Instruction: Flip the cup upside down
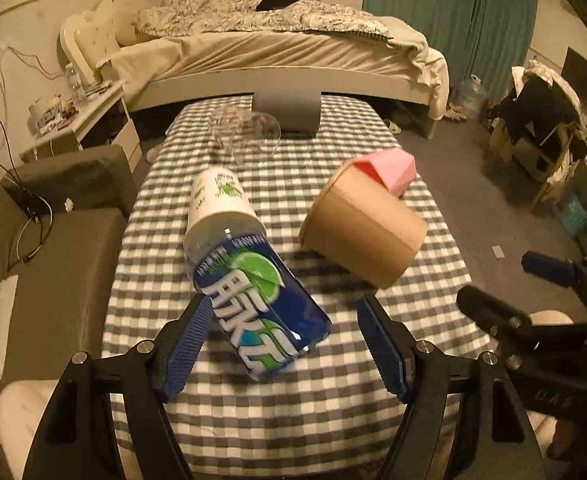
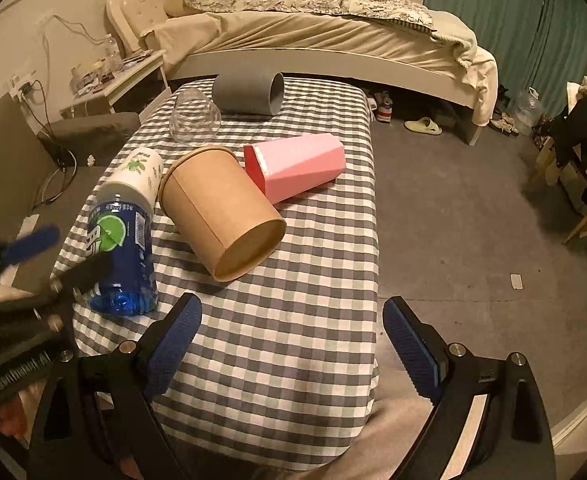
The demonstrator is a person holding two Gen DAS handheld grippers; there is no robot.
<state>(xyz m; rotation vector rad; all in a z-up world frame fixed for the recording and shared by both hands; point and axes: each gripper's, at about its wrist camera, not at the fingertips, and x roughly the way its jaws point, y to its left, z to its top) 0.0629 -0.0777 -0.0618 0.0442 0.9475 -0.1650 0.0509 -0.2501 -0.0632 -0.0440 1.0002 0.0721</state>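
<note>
Several cups lie on their sides on the checked tablecloth [image 2: 293,360]. A brown paper cup [image 2: 223,212] [image 1: 363,226] rests mid-table, its base toward me. Behind it is a pink faceted cup [image 2: 297,166] [image 1: 393,170]. A white paper cup [image 2: 139,174] [image 1: 219,198] sits over the top of a blue bottle [image 1: 261,304] [image 2: 121,256]. My left gripper [image 1: 285,344] is open, and the bottle's base end lies between its fingers, close to the left pad [image 1: 189,340]. Nearer the table's front, my right gripper [image 2: 293,344] is open over bare cloth.
A clear glass cup [image 2: 193,118] and a grey cup [image 2: 249,94] lie at the table's far end. A bed [image 2: 333,40] stands beyond, a grey sofa [image 1: 53,240] to the left and open carpet [image 2: 473,220] to the right.
</note>
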